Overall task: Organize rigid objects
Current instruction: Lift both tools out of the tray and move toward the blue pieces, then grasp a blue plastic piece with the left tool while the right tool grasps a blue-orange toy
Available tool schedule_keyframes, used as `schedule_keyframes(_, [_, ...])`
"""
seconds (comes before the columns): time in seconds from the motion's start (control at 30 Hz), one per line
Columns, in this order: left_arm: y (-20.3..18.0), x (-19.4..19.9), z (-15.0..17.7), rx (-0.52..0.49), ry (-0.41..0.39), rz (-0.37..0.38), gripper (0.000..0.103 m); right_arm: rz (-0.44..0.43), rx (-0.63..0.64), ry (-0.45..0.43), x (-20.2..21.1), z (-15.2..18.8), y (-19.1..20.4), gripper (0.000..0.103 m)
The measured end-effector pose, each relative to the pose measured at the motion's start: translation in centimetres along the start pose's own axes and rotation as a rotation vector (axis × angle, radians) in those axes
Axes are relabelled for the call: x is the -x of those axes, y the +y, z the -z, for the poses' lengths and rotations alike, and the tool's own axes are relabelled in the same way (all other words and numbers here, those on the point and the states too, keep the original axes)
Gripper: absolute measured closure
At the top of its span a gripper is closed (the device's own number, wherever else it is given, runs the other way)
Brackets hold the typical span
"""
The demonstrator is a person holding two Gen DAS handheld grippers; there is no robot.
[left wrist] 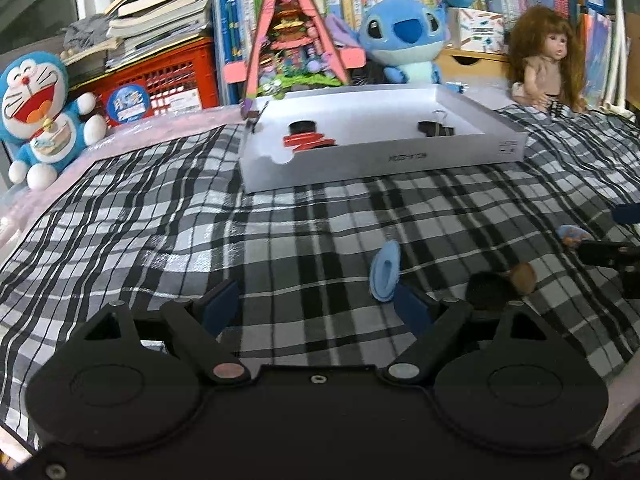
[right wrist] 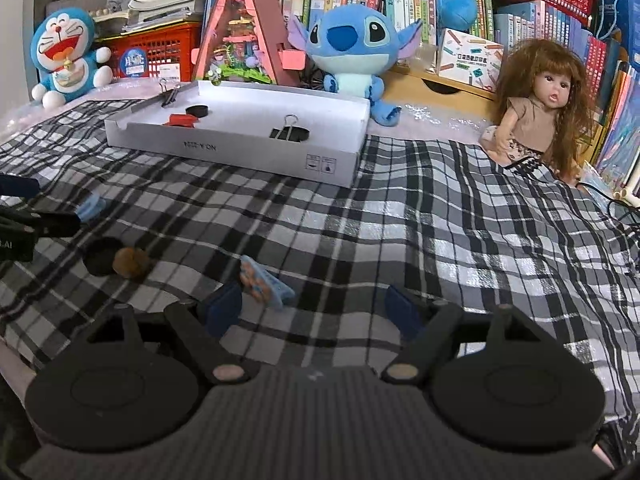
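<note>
A white tray (left wrist: pixel 384 156) is sitting on the plaid-covered surface (left wrist: pixel 160 216), and everything here is placed against it. Left of the tray, a Doraemon plush (left wrist: pixel 38 120) is leaning by a red crate (left wrist: pixel 176 76); behind the tray, a pink A-frame toy house (left wrist: pixel 292 32) and a Stitch plush (left wrist: pixel 404 40) are standing; to its right, a long-haired doll (left wrist: pixel 548 60) is sitting. Inside the tray, a red-and-black piece (left wrist: pixel 308 140) is lying toward its left end and a black binder clip (left wrist: pixel 436 126) toward its right; a second clip (right wrist: pixel 170 94) is resting at the far left corner. In front of the tray, the left gripper (left wrist: pixel 318 304) is hovering with its blue-padded fingers (left wrist: pixel 220 304) spread apart around nothing. A light blue clip (left wrist: pixel 385 270) is lying just beside its right finger, well in front of the tray. Further right, a black round piece (left wrist: pixel 486 290) and a brown round piece (left wrist: pixel 524 278) are touching each other on the cloth. The right gripper (right wrist: pixel 316 310) is hanging in front of the tray's right end, fingers (right wrist: pixel 224 306) wide apart and holding nothing, with a blue patterned clip (right wrist: pixel 264 282) lying just beside its left finger.
</note>
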State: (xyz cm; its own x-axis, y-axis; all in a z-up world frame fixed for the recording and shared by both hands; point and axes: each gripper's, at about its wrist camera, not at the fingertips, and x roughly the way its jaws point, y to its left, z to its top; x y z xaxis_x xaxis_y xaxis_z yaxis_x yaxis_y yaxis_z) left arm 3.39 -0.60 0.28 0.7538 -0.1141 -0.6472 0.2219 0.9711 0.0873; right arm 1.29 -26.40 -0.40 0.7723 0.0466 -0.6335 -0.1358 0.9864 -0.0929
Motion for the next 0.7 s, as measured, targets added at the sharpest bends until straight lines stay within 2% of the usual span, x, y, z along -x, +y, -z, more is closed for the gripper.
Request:
schedule_keyframes(0.4, [1.4, -0.8, -0.3, 0.031, 0.0, -0.078, 0.019, 0.066, -0.059, -0.012, -0.1, 0.0, -1.5, 0.016])
schedule_keyframes(0.6, [0.0, 0.7, -0.1, 0.007, -0.044, 0.005, 0.019, 0.019, -0.086, -0.06, 1.0, 0.0, -1.0, 0.016])
schedule_keyframes(0.7, [-1.0, 0.7, -0.2, 0.014, -0.046, 0.017, 0.019, 0.001, -0.067, -0.071, 1.0, -0.1, -0.3, 0.016])
